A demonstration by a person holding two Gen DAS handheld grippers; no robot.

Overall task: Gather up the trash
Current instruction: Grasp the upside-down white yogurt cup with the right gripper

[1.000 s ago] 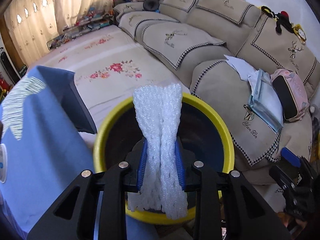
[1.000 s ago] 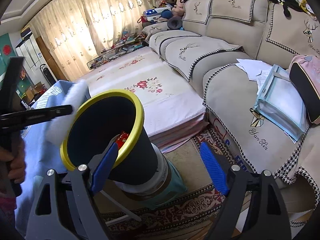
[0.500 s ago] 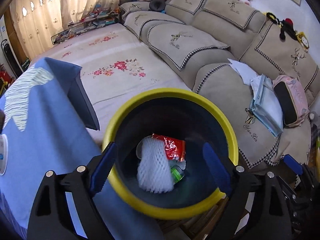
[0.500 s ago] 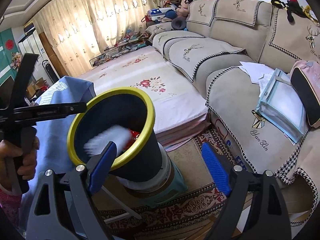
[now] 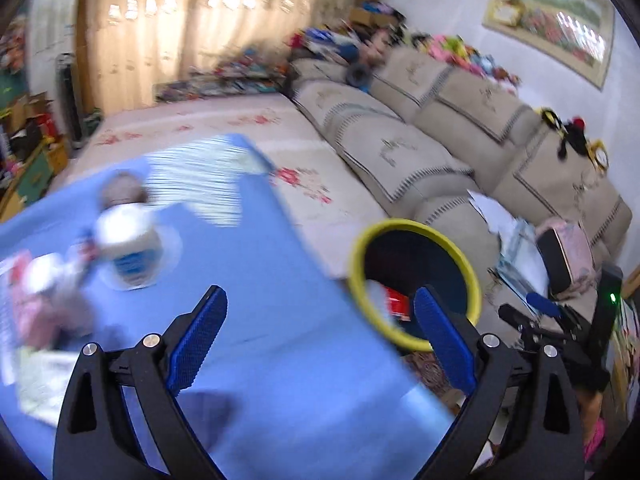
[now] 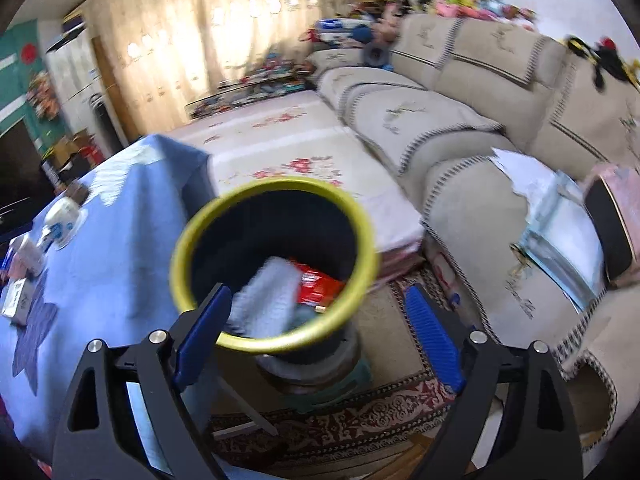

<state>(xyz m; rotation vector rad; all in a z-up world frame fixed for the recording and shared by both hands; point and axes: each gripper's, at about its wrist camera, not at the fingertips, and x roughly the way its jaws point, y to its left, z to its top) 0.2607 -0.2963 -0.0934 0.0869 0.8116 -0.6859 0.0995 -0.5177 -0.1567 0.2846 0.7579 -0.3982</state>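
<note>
In the left wrist view, over the blue tablecloth (image 5: pixel 280 360), the left gripper (image 5: pixel 320 340) is seen with its jaws opening, already spread wide, and nothing is held between the blue pads (image 5: pixel 198 340). The yellow-rimmed bin (image 5: pixel 416 228) is placed at 2 o'clock from the gripper, just past the table edge, with a red wrapper (image 5: pixel 396 304) and something white seen inside. At 10 o'clock a white cup (image 5: pixel 132 248) is blurred on the cloth; further items at 9 o'clock cannot be made out. The right gripper (image 5: pixel 540 312) is glimpsed at 3 o'clock, beside the beige sofa (image 5: pixel 400 152). In the right wrist view, the right gripper (image 6: pixel 320 328) is shown wide open and empty, jaws not touching anything. The bin (image 6: pixel 276 344) is located at 12 o'clock, just ahead of the fingers, standing on a stool over the patterned rug (image 6: pixel 360 412). White foam netting (image 6: pixel 272 300) is lying inside the bin on the red wrapper (image 6: pixel 316 284). The tablecloth (image 6: pixel 120 260) is seen at 9 o'clock, the sofa (image 6: pixel 460 184) at 2 o'clock.
</note>
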